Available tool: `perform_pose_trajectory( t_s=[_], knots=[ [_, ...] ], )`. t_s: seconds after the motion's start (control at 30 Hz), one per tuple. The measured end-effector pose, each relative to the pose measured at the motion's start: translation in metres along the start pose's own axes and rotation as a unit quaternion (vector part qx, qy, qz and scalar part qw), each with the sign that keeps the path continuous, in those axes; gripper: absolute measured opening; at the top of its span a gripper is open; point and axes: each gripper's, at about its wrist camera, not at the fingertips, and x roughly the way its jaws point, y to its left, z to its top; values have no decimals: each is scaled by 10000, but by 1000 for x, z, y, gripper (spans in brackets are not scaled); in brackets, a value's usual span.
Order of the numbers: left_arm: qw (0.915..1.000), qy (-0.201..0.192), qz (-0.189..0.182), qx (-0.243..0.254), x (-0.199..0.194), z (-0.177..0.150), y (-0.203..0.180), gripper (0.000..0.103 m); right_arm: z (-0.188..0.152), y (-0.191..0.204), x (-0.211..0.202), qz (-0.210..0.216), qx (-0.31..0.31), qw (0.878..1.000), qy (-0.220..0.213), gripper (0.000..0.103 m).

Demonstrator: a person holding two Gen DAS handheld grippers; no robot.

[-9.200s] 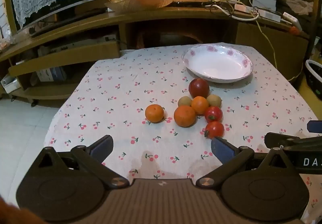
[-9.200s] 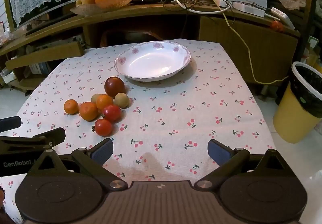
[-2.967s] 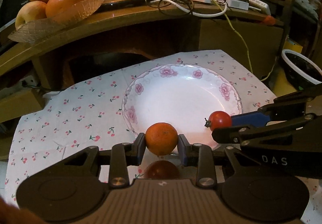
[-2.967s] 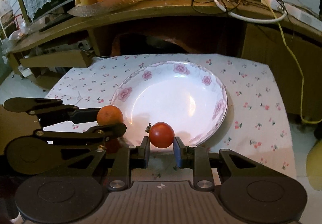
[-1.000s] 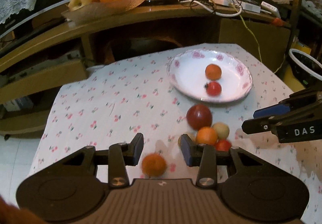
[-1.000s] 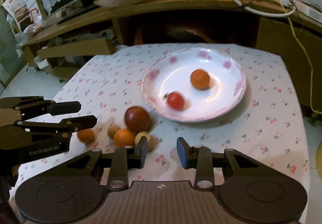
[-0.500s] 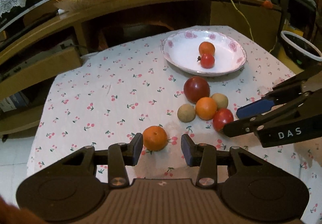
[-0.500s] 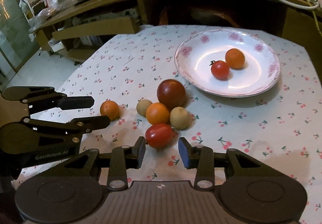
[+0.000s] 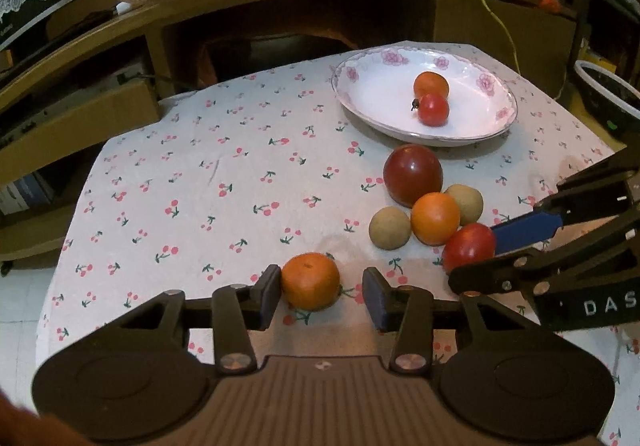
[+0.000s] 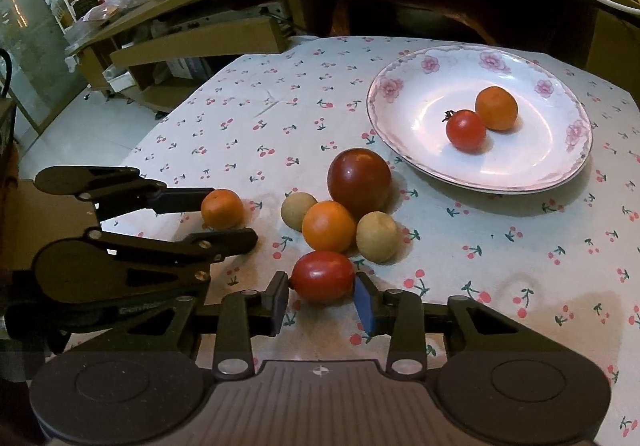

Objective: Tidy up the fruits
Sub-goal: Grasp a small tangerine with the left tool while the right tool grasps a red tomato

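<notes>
Orange mandarin (image 9: 310, 281) now sits between my left gripper (image 9: 322, 296) jaws, open, one pad touching. Right gripper (image 10: 322, 302) brackets the red tomato (image 10: 322, 276), not yet clamped. Both have closed in within the last half second. Upper right, the plate (image 9: 360, 105) already holds two fruits; second pair next.

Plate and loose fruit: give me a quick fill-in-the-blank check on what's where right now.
1. The floral plate holds ____ fruits.
2. The left gripper straddles a small ____ on the tablecloth.
3. The right gripper straddles a red ____.
4. The largest loose fruit, dark red, sits ____ the plate.

Missing words: two; orange; tomato; outside
</notes>
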Motion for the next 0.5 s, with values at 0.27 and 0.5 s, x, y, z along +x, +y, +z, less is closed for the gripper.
perform_pose_trajectory(
  t_s=[0.27, 0.5],
  knots=[
    [9999, -10, -140, 56, -8, 0, -3, 40, -1, 0, -4, -4, -4, 10000, 59, 33],
    [9991, -12, -393, 158, -35, -8, -18, 40, -17, -2, -26, -149, -62, 9998, 96, 33]
  ],
)
